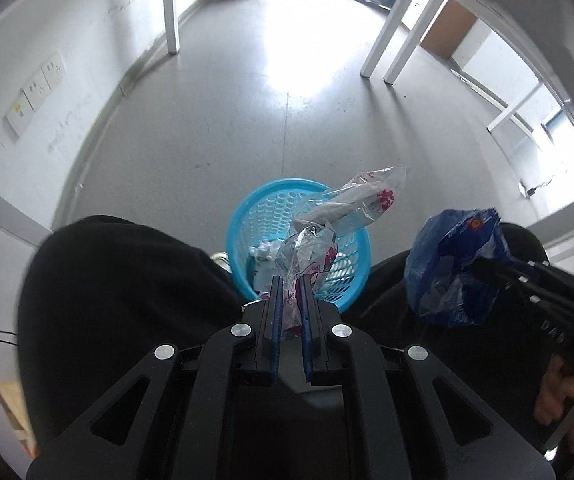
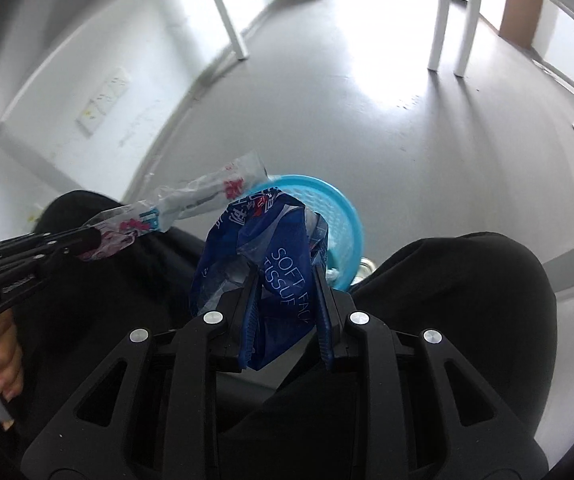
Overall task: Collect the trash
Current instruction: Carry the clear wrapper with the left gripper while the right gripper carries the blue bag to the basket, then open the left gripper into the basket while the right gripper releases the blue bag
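Pinching a clear wrapper (image 1: pixel 319 240), left tongs (image 1: pixel 291 280) hang over the blue basket (image 1: pixel 247 208); right tongs (image 2: pixel 287 276) clamp a tissue pack (image 2: pixel 271 248)

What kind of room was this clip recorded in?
Probably a sparse office or dorm room: bare grey floor, white table legs, wall sockets, and a blue bin on the floor.

a crumpled clear plastic wrapper with pink print (image 1: pixel 319 236) and a crumpled blue tissue pack wrapper (image 2: pixel 283 264) hang above a round perforated light-blue plastic bin (image 1: pixel 265 204) holding white scraps.
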`<state>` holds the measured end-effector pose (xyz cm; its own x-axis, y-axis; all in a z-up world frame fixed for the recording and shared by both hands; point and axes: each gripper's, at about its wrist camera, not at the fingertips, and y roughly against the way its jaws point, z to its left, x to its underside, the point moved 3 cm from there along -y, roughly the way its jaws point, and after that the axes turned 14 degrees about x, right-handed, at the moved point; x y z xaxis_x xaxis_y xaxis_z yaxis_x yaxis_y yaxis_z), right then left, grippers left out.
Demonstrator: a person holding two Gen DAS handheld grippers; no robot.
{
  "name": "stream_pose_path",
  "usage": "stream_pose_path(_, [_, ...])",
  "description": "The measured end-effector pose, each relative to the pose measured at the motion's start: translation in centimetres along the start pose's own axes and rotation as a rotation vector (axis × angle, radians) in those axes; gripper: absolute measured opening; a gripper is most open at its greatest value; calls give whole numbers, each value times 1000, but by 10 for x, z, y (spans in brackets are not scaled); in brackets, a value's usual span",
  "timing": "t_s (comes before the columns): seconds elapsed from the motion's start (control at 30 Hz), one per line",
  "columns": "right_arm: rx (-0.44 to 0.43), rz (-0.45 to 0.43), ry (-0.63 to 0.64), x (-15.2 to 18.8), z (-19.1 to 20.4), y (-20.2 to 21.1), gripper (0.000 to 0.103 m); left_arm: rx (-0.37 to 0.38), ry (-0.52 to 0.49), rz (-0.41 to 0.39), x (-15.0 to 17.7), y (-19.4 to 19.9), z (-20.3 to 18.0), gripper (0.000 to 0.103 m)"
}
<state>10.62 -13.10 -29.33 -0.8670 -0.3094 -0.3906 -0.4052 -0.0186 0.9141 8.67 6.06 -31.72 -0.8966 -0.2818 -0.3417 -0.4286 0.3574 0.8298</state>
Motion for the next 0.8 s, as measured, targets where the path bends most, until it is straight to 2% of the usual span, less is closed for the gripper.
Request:
stream_pose_path(0.27, [14,66,25,-21,20,-53,24,23,143,91,-11,-44,31,7])
stream_pose_path(0.37, [14,122,28,-21,22,-78,24,-6,156,110,-19,-61,36,7])
stream_pose_path(0.8, [7,297,-7,-44,23,-162,24,-47,198,215,-42,-127,44,8])
